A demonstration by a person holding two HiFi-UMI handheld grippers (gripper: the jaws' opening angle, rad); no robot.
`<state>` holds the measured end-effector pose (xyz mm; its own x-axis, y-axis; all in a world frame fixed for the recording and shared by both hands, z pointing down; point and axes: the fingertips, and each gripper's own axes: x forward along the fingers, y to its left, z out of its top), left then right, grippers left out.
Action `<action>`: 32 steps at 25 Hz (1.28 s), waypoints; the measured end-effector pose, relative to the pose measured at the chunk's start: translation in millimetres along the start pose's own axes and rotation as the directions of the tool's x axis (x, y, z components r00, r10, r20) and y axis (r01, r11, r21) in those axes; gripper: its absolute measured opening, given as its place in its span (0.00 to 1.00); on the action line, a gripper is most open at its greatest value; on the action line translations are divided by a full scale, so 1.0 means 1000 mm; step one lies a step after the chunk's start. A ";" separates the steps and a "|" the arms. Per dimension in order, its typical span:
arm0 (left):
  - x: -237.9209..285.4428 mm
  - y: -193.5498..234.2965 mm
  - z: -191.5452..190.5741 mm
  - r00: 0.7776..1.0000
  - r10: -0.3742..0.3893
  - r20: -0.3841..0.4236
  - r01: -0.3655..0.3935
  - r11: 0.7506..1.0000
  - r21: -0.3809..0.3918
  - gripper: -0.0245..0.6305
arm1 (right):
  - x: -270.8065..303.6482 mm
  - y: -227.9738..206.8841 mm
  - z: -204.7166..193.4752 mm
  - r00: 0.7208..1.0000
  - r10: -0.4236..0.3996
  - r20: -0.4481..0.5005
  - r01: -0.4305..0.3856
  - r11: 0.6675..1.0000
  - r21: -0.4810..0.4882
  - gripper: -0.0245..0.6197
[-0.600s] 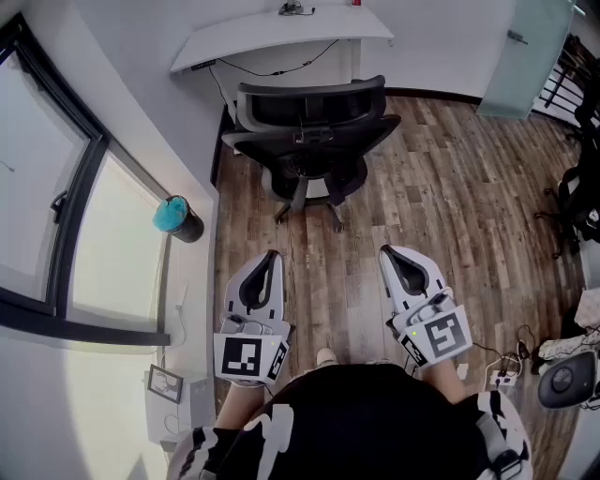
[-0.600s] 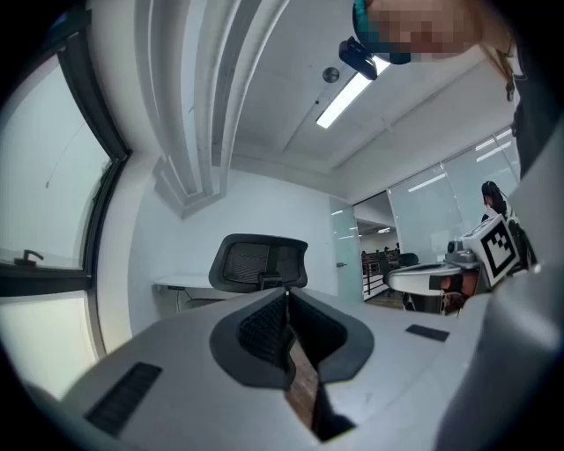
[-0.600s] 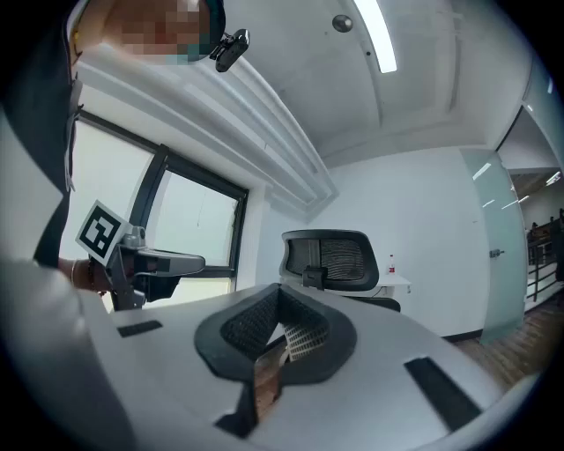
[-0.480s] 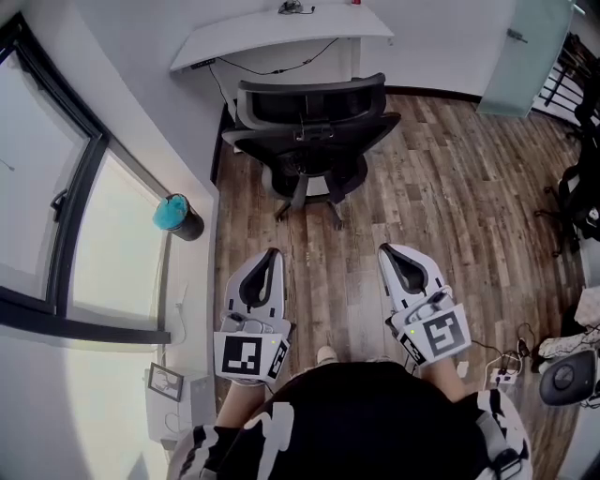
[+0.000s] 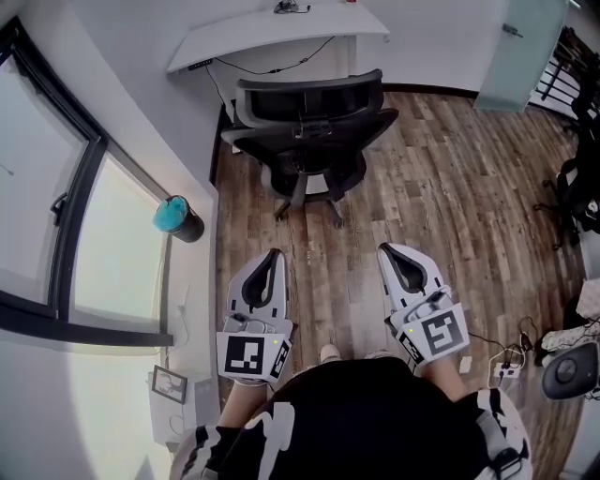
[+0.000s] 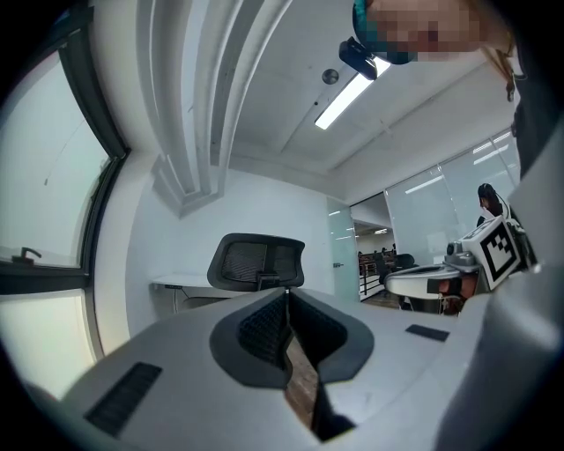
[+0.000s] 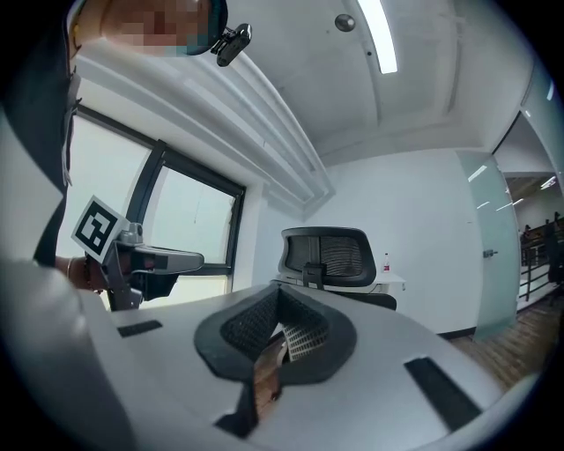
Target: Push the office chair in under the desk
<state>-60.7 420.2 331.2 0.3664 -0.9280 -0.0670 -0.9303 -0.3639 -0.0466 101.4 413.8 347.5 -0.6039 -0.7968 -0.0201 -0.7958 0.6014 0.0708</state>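
Evidently, with left claw (image 5: 272, 255) and right claw (image 5: 386, 251) closed, empty, an off-centre shove risked swivelling the black mesh office chair (image 5: 309, 112) into the white curved counter (image 5: 272, 28).

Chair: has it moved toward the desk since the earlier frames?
No. The chair stands at the same spot relative to the desk, not yet pushed in.

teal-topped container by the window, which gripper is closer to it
Left. In the head view the left gripper sits just right of and below the teal-topped container; the right gripper is farther right, past the left one.
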 end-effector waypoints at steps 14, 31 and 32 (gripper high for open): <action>-0.014 0.000 -0.004 0.999 -0.032 0.002 0.032 0.999 -0.017 0.06 | -0.015 0.014 0.006 0.997 -0.050 0.062 0.053 0.997 -0.050 0.05; -0.009 -0.001 -0.012 0.999 -0.046 -0.016 0.045 0.999 -0.029 0.06 | -0.012 0.013 -0.002 0.998 -0.054 0.039 0.055 0.998 -0.040 0.05; -0.005 -0.001 -0.012 0.999 -0.046 -0.014 0.046 0.999 -0.029 0.06 | -0.009 0.011 -0.002 0.998 -0.050 0.039 0.052 0.998 -0.043 0.05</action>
<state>-62.3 424.5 343.5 0.4086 -0.9113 -0.0506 -0.9127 -0.4081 -0.0205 97.8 427.5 350.8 -0.5646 -0.8230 -0.0623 -0.8233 0.5563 0.1123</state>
